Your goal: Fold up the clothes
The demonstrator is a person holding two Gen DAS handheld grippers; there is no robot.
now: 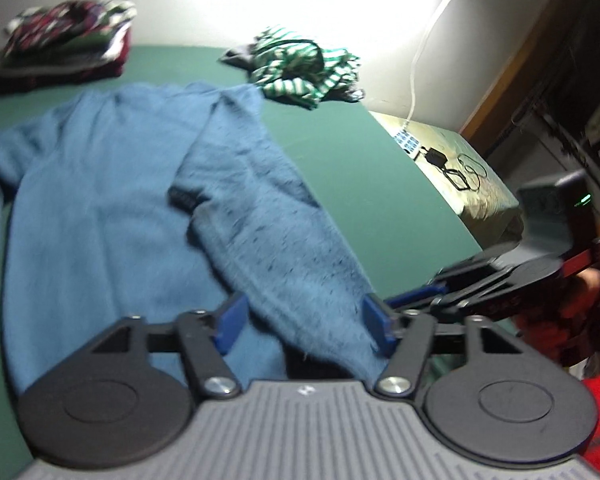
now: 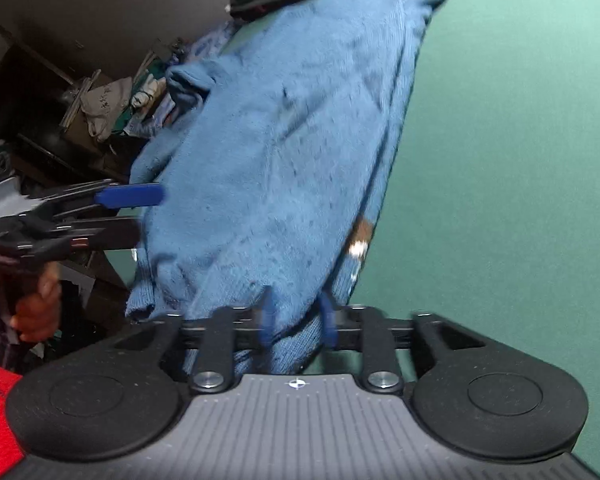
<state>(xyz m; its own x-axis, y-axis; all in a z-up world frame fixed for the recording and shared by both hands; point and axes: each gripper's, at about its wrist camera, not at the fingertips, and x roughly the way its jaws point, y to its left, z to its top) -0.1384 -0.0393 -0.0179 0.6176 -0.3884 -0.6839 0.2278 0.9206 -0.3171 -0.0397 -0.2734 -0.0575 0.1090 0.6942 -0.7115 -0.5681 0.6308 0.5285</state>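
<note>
Sweater [image 1: 112, 184] cloth, blue and fuzzy, lies spread on the green bench [image 1: 380, 184] ahead of both pairs of fingers. The left gripper [image 1: 304, 326] has its fingers [image 1: 230, 320] apart, a fold of the sweater lying between them without being pinched. The right gripper [image 2: 298, 320] has its fingers [image 2: 329, 320] closer together with sweater hem bunched between them; motion blur hides whether they press it.

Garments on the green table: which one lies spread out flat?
The blue sweater; the green-striped garment is crumpled, the dark clothes stacked.
</note>
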